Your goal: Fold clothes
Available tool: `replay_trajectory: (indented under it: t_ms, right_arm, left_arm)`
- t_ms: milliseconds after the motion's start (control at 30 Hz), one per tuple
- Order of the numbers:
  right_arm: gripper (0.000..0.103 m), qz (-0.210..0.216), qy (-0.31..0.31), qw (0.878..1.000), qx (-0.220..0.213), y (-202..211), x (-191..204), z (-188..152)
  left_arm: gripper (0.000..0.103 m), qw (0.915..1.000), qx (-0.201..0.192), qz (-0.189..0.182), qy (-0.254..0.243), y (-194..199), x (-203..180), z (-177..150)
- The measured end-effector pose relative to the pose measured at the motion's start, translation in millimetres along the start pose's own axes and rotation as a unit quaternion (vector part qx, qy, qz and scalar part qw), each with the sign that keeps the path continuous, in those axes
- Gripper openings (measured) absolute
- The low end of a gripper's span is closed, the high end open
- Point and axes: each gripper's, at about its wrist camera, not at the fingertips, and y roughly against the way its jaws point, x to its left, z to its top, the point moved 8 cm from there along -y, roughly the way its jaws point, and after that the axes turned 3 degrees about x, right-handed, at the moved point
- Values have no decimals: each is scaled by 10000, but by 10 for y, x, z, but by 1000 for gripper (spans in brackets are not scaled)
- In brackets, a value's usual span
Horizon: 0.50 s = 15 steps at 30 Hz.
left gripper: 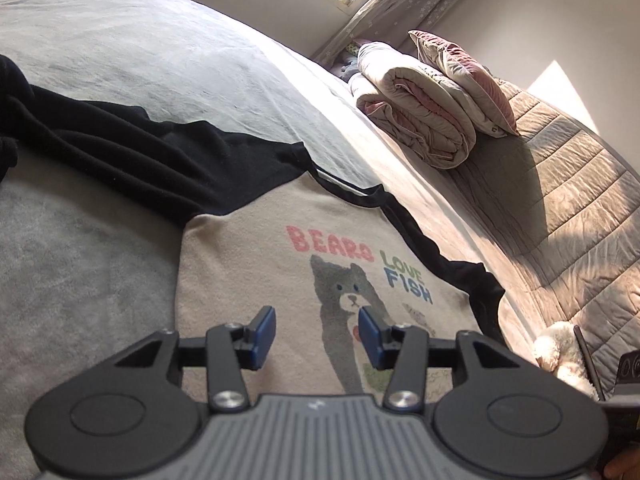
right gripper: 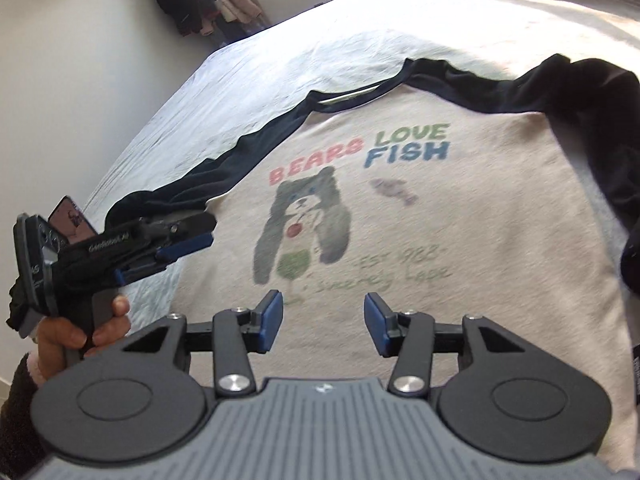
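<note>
Black sleeve (left gripper: 100, 148) cut off at frame edge.

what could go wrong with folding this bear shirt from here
1. Both sets of jaws stand open with nothing between them, so the left gripper and right gripper might close on the sheet along with the shirt.
2. One black sleeve lies bunched and spread out sideways; folding over it could trap wrinkles.
3. The other sleeve is crumpled along the shirt's edge, so the fold may come out lopsided.
</note>
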Motion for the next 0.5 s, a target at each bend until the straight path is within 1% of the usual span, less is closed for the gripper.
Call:
replay_trajectory:
  t_ms: [67,133,233,267,300,367,400,433,500]
  right_arm:
    - [51,-348,-73,9993,-123,70,-268,118]
    - [51,-638,-278,9973,-251,144,-545,203]
    - [51,-890,-674,9930,-376,296,-915,208]
    - [51,-965,-811,9912,-413,351,-1036,201]
    - [51,-1003,-929,9897,-432,408,-1138,175]
    - [50,-984,-1091,9883,-407,521,-1275,77]
    - [45,-974,-1117,9883,-360,562,-1310,22]
    - [43,-964,-1125,9885,-306,598,-1329,-32]
    - [43,-1013,-1040,9893,-162,649,-1311,-123]
  left_arm:
    - [50,9999,37,105,-87,-36,-6,-54]
    - [51,9997,29,182,-176,-54,-14,-91]
    - [53,9991,-41,230,-348,-39,-37,-125]
    - [56,9990,-89,188,-407,-37,-42,-141]
    - [58,9987,-137,147,-463,-37,-45,-158]
    - [58,9978,-235,126,-610,-51,-44,-211]
    - [58,9970,-282,136,-705,-55,-50,-236]
    - [58,9962,-313,158,-796,-50,-63,-249]
    - [59,9952,-313,218,-903,-36,-90,-259]
